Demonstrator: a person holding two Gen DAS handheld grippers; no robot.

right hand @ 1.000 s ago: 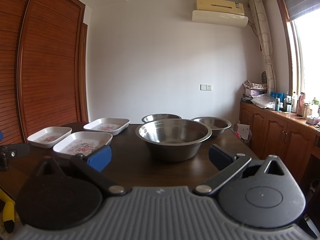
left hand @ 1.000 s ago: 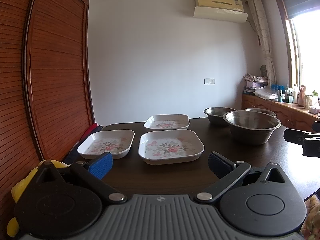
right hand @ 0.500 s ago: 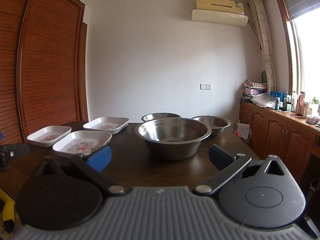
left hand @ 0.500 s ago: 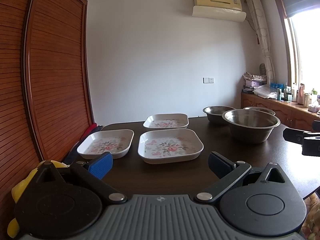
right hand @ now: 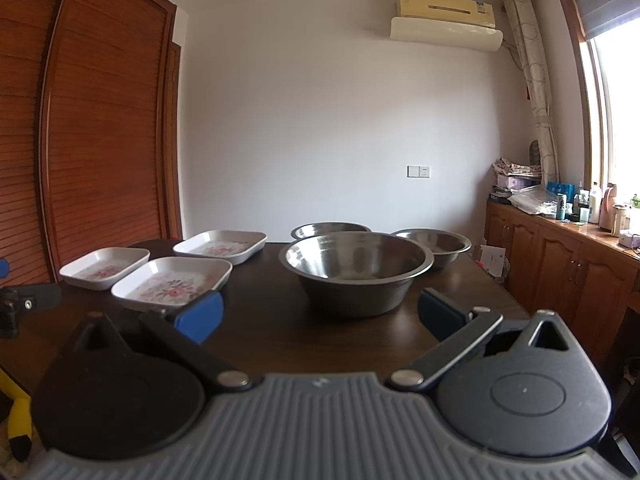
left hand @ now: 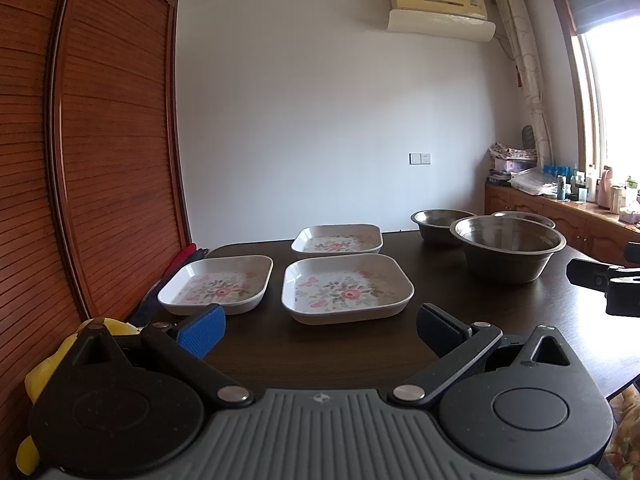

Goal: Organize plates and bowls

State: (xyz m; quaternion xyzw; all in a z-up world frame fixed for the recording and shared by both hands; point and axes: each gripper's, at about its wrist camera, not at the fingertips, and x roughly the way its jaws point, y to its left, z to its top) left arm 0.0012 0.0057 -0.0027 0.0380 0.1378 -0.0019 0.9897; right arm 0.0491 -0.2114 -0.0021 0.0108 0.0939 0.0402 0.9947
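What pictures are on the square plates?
Pink flowers with green leaves on white, and butterflies on the nearest plate. Clearest in the left wrist view.

plates (left hand: 346, 289) left on table (left hand: 500, 312), bowls (left hand: 507, 253) right

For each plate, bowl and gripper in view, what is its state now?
Left gripper: open, holds nothing.
Right gripper: open, holds nothing.
Near floral plate: flat on table, empty, unstacked.
Left floral plate: flat, empty, unstacked.
Far floral plate: flat, empty, unstacked.
Big steel bowl: upright, empty.
Two smaller steel bowls: upright, not nested.
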